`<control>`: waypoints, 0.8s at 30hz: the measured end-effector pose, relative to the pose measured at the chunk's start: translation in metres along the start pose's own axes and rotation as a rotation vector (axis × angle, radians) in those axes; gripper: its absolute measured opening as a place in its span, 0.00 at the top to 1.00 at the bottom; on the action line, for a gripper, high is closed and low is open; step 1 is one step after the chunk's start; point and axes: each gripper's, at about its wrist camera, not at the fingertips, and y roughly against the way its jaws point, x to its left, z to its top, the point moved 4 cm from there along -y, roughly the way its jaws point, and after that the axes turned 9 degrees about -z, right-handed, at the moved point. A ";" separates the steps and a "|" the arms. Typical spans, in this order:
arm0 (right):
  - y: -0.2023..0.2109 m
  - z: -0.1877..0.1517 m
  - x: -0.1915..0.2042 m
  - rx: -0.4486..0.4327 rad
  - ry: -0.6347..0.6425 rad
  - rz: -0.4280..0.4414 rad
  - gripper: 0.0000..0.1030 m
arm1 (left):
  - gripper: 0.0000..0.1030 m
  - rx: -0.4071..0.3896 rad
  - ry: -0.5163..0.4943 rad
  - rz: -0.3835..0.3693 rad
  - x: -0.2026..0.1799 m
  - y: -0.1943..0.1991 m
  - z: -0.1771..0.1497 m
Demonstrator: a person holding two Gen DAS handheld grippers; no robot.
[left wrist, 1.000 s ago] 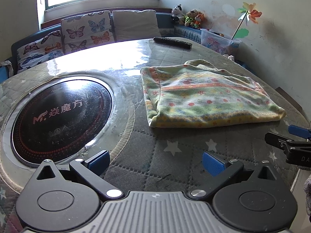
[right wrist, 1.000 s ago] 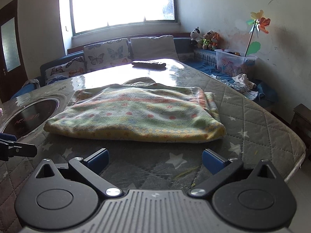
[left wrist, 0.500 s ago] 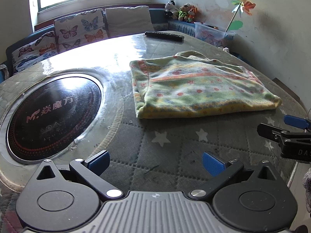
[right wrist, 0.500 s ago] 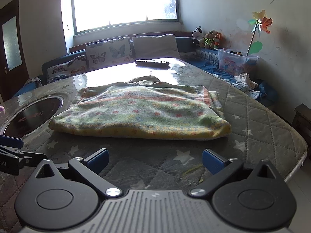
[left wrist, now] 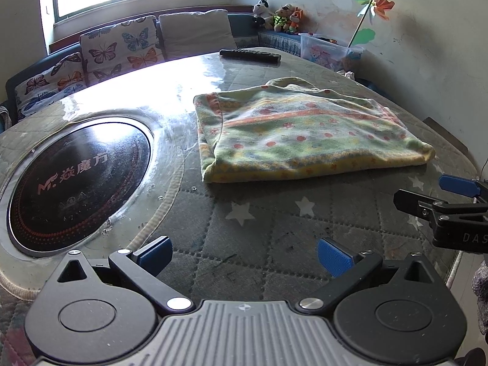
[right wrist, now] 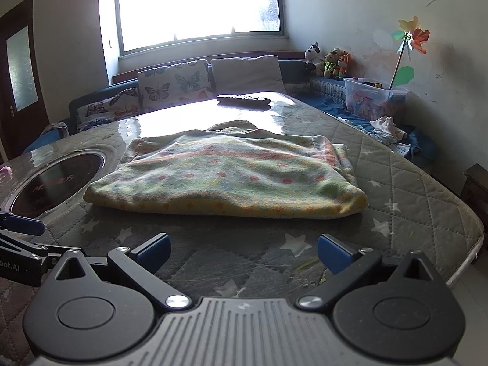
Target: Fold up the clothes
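Note:
A folded garment (left wrist: 305,134) in green, yellow and orange with red dots lies flat on the quilted grey table cover (left wrist: 259,231); it also shows in the right wrist view (right wrist: 225,177). My left gripper (left wrist: 244,256) is open and empty, a short way in front of the garment's near edge. My right gripper (right wrist: 242,251) is open and empty, also short of the near edge. The right gripper shows at the right of the left wrist view (left wrist: 439,195), and the left gripper at the left of the right wrist view (right wrist: 21,235).
A round black cooktop (left wrist: 76,180) is set into the table at left. A black remote (left wrist: 250,55) lies at the far edge. The table's right edge (right wrist: 469,247) drops off. Cushions (left wrist: 119,48) and a plastic toy bin (right wrist: 372,97) stand behind.
Both grippers have drawn back and risen a little from the garment, so it looks farther away. The garment has not moved. Both stay open.

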 end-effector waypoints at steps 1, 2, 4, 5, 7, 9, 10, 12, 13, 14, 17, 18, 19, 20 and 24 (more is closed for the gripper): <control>0.000 0.000 0.000 0.000 0.000 0.000 0.00 | 0.00 0.001 -0.002 0.001 -0.001 0.000 0.000; 0.000 0.000 0.000 0.001 0.000 0.000 0.00 | 0.00 0.003 -0.003 0.001 -0.001 -0.001 -0.001; 0.001 -0.001 0.000 0.003 0.000 0.001 0.00 | 0.00 0.006 -0.005 0.001 -0.003 -0.001 -0.002; 0.001 -0.001 0.000 0.004 0.001 0.001 0.00 | 0.00 0.007 -0.007 0.001 -0.004 -0.002 -0.002; 0.001 -0.002 0.001 0.006 0.001 0.002 0.00 | 0.00 0.008 -0.009 -0.001 -0.005 -0.002 -0.002; 0.001 -0.002 0.002 0.008 0.002 0.004 0.00 | 0.00 0.009 -0.011 -0.001 -0.006 -0.002 -0.003; 0.001 -0.002 0.002 0.008 0.002 0.005 0.00 | 0.00 0.009 -0.012 -0.001 -0.006 -0.002 -0.003; 0.002 -0.002 0.003 0.007 0.004 0.007 0.00 | 0.00 0.009 -0.013 -0.001 -0.007 -0.002 -0.003; 0.001 -0.002 0.003 0.008 0.004 0.008 0.00 | 0.00 0.008 -0.013 -0.001 -0.007 -0.002 -0.003; 0.001 -0.002 0.003 0.008 0.005 0.008 0.00 | 0.00 0.007 -0.013 -0.001 -0.007 -0.001 -0.003; 0.001 -0.002 0.004 0.009 0.008 0.008 0.00 | 0.00 0.005 -0.013 -0.001 -0.008 -0.001 -0.003; 0.001 -0.002 0.004 0.010 0.007 0.009 0.00 | 0.00 0.005 -0.013 -0.001 -0.008 0.000 -0.003; 0.001 -0.002 0.004 0.009 0.007 0.009 0.00 | 0.00 0.004 -0.013 -0.001 -0.008 0.000 -0.003; 0.002 -0.002 0.005 0.009 0.007 0.009 0.00 | 0.00 0.004 -0.013 -0.002 -0.008 0.000 -0.003; 0.003 -0.002 0.006 0.009 0.010 0.011 0.00 | 0.00 0.004 -0.015 -0.003 -0.009 0.000 -0.003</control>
